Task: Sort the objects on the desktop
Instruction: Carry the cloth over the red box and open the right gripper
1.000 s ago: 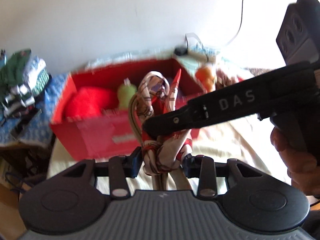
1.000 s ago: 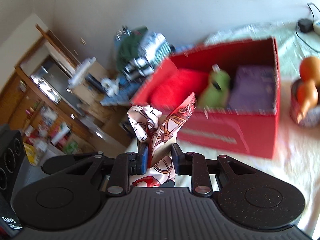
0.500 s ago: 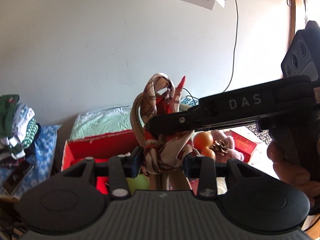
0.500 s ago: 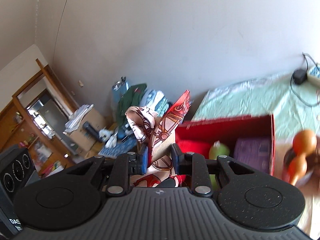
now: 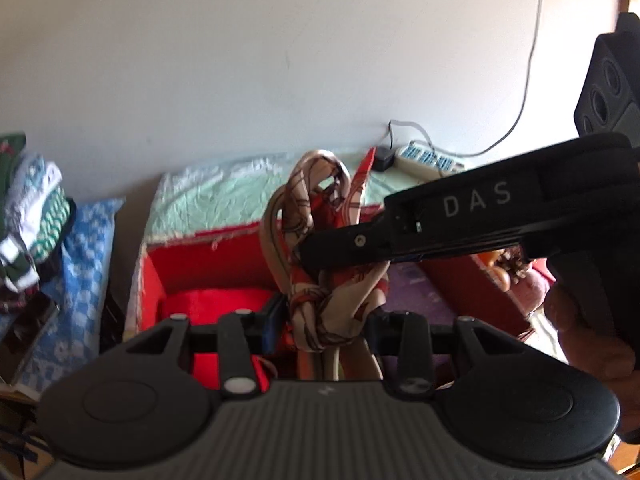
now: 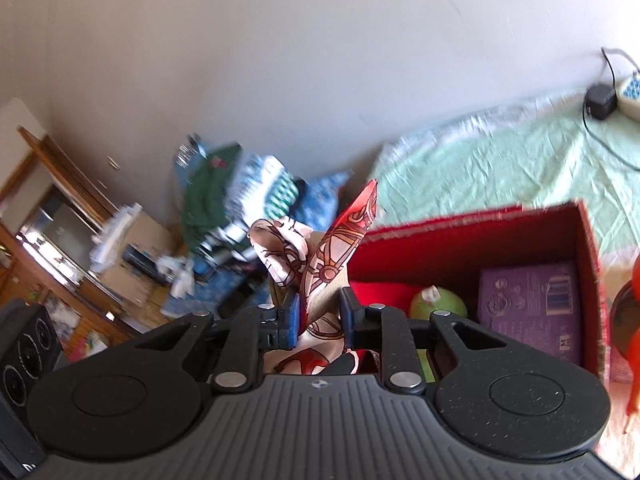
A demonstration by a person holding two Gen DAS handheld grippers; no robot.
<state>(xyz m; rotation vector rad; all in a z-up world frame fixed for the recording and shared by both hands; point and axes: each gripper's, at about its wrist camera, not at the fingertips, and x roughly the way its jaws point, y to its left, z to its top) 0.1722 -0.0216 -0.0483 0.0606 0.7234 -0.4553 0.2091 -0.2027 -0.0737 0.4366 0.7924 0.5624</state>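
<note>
Jointly held above open red cardboard box: knotted cream-and-red patterned silk scarf, left claw and right claw both clamped on fabric, preventing unravelling before deposit.

Both wrist views close above open red cardboard box, facing wall; shared: box, knotted cream-and-red patterned scarf, pale green bedsheet.
</note>
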